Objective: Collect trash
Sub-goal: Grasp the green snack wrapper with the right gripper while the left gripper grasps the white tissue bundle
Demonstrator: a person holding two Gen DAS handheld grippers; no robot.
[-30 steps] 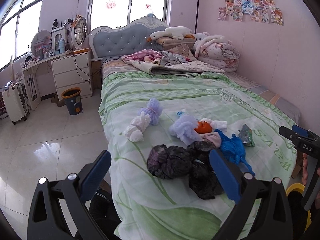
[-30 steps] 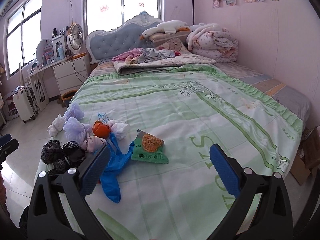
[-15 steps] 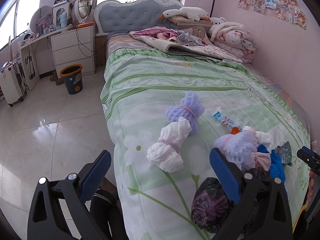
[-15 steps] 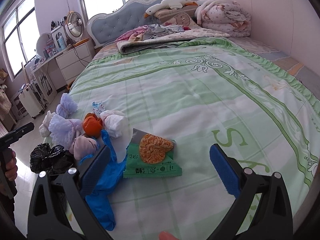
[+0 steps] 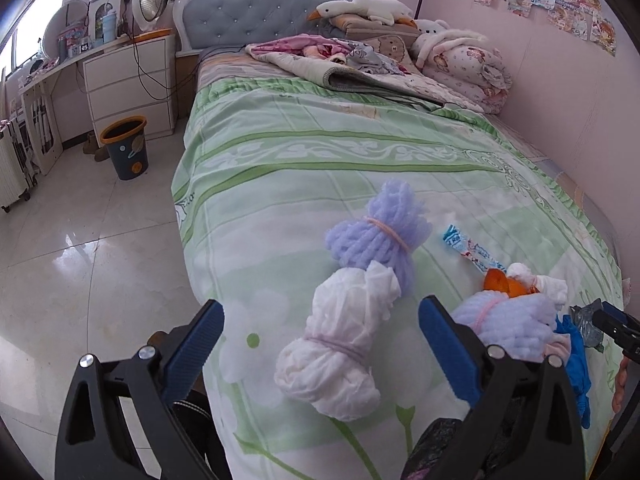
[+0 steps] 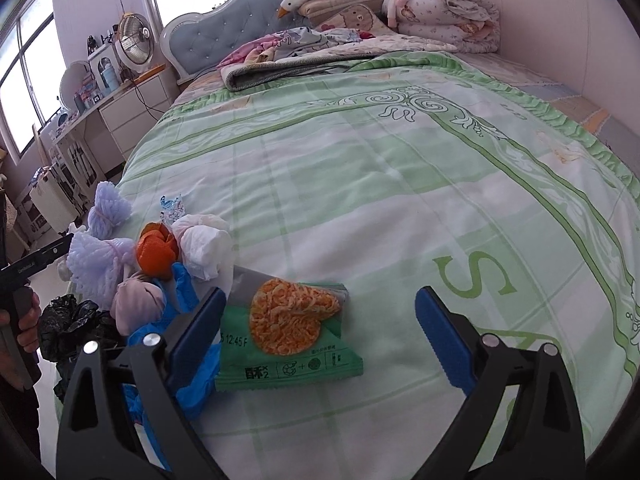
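Trash lies on the green bedspread point(image 5: 304, 168). In the left wrist view my left gripper point(image 5: 320, 352) is open, its jaws on either side of a white tied bundle point(image 5: 340, 344) joined to a purple bundle point(image 5: 380, 236). Beside them lie a blue wrapper point(image 5: 468, 246), orange peel point(image 5: 498, 282) and another purple bundle point(image 5: 508, 320). In the right wrist view my right gripper point(image 6: 318, 340) is open just above a green snack packet point(image 6: 288, 340). A blue glove point(image 6: 180, 340), orange peel point(image 6: 156, 252), white bag point(image 6: 204, 248) and black bag point(image 6: 68, 328) lie to its left.
A dark waste bin with an orange rim point(image 5: 124, 148) stands on the tiled floor by the white drawers point(image 5: 128, 84). Folded quilts, pillows and a plush goose point(image 5: 360, 8) fill the head of the bed. The pink wall point(image 5: 560, 80) runs along the bed's far side.
Both grippers have moved forward and lower. The left now straddles the white bundle, the black bag has dropped to the frame's bottom edge. The right has closed in on the green packet.
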